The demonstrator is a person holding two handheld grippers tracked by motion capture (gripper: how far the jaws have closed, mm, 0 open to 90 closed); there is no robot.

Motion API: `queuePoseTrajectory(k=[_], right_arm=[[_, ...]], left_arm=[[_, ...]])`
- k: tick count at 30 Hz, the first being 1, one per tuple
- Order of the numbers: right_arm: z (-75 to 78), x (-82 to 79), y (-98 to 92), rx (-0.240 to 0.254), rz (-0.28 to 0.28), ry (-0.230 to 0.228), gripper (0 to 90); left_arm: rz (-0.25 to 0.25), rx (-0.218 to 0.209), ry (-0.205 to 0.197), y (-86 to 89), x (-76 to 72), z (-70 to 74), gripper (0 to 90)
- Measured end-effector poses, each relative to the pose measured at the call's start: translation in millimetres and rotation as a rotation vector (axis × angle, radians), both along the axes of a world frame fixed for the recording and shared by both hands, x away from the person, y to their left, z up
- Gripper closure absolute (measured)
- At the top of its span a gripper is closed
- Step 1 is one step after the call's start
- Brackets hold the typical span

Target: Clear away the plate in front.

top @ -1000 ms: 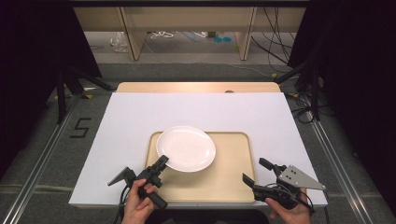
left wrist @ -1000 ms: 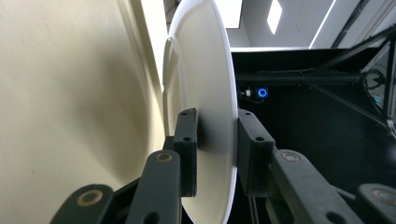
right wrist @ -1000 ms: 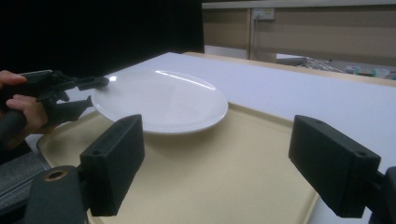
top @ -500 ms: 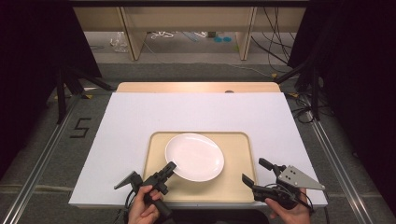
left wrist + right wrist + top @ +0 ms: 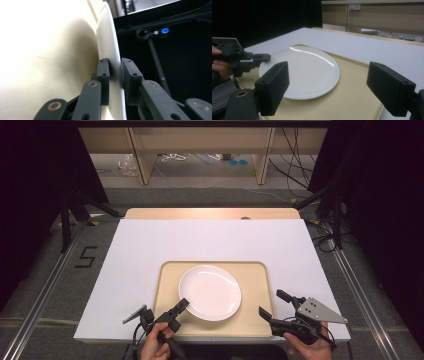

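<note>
One plate [image 5: 210,291] on tray [image 5: 255,272]; left hand-held gripper [image 5: 181,305] pinching rim

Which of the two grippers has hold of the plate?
The left gripper: its jaws pinch the plate rim. The right gripper sits open, off the plate.

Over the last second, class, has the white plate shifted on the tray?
Yes. The white plate, its rim between the left gripper fingers, has slid right toward the middle of the tray.
</note>
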State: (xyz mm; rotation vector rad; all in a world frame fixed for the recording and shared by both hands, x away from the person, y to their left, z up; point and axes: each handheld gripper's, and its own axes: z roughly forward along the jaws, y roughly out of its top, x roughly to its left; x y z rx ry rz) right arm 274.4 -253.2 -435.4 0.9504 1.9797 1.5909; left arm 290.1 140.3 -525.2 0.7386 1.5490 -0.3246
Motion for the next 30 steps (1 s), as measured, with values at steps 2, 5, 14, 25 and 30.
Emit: queuePoseTrajectory(k=[2,5,14,25,30], right_arm=[[-0.4,0.5,0.6,0.004,-0.001,-0.005,19.2],[-0.2,0.2,1.1,-0.006,-0.001,0.008,19.3],[-1.1,0.7,1.1,-0.002,0.002,0.009,19.6],[-1.1,0.9,2.9,-0.021,0.009,0.025,19.8],[-1.4,1.1,3.0,-0.018,0.000,0.021,19.7]], left_arm=[[-0.003,0.044,-0.005,-0.9,-3.4,-0.5,78.8],[0.007,0.095,0.001,-5.4,-6.6,-1.1,78.9],[0.017,0.174,-0.003,-3.0,-8.9,-3.3,79.8],[0.056,0.243,-0.021,-1.1,-10.2,-1.9,80.6],[0.068,0.245,-0.021,-0.7,-9.6,-1.7,77.2]])
